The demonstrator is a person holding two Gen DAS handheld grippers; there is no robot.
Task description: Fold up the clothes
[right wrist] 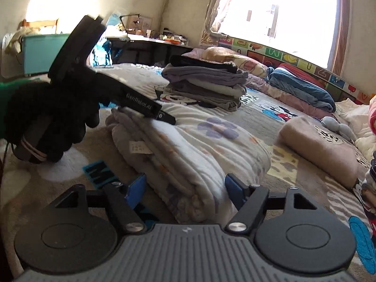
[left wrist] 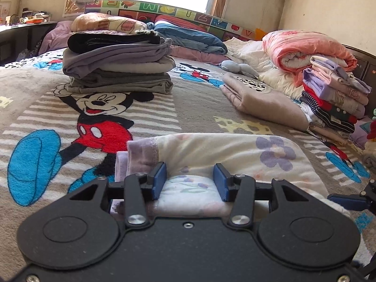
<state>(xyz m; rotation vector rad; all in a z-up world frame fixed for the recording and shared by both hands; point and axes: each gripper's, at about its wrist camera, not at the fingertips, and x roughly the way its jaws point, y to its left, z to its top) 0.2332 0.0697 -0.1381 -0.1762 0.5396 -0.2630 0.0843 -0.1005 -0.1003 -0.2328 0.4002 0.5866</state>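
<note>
Two hand-held grippers, left [left wrist: 190,181] and right [right wrist: 185,191], both wide open astride one folded floral garment [left wrist: 225,162] lying on the bed [left wrist: 195,103], with two stacks of folded clothes behind: grey [left wrist: 117,65], mixed colours [left wrist: 333,98].

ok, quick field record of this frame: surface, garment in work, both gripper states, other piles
surface: bed with cartoon-mouse blanket
garment: floral garment, folded into a thick bundle, lying flat on the blanket
left hand-held gripper: open, blue pads either side of the garment's near edge, not pinching
right hand-held gripper: open, straddling the garment's folded end
left hand: black glove, gripping the handle
piles: grey folded stack far left; beige folded piece mid right; colourful stack far right
</note>
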